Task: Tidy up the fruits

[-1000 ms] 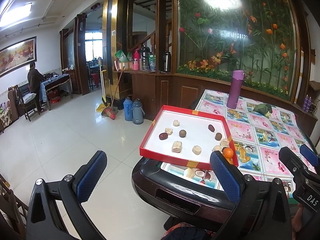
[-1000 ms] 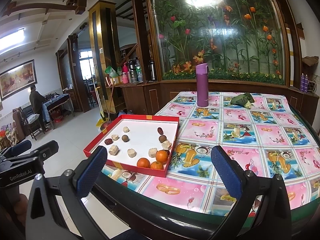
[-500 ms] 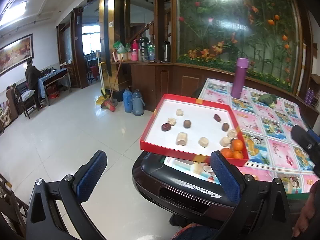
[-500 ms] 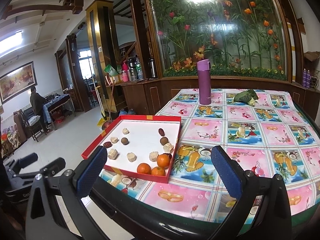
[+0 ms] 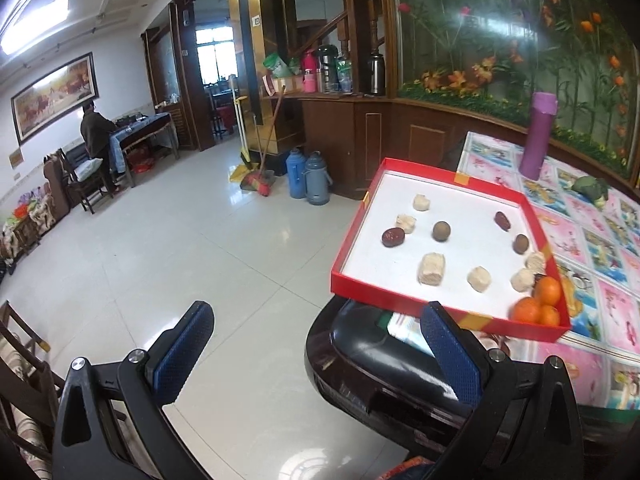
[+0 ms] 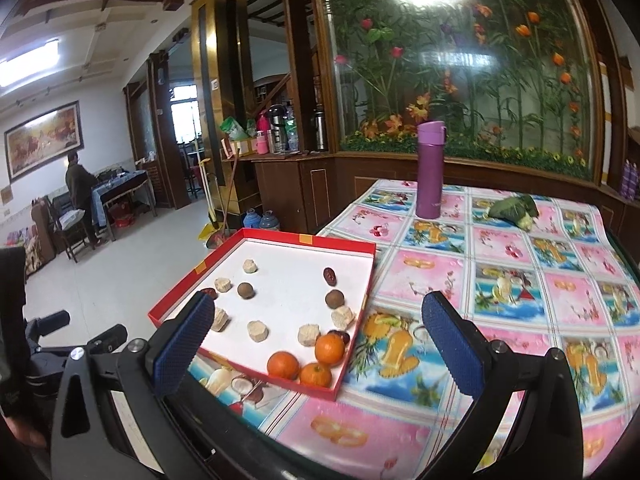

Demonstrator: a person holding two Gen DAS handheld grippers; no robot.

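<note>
Left wrist view shows the left gripper (image 5: 316,350) with its blue-padded fingers spread wide apart, holding nothing, above the tiled floor (image 5: 160,272) beside the table's dark edge. To the right, a red tray (image 5: 400,300) with a white floor overhangs that edge. It holds pale chunks, brown round fruits and dark red dates scattered about, with three oranges (image 5: 538,304) clustered in its near right corner. Right wrist view shows the right gripper (image 6: 316,350) likewise parted and empty, hanging before the tray. Farther right on the patterned tablecloth (image 6: 520,272) stands a purple flask (image 6: 430,170), upright, with a green leafy bundle (image 6: 514,210) near it.
</note>
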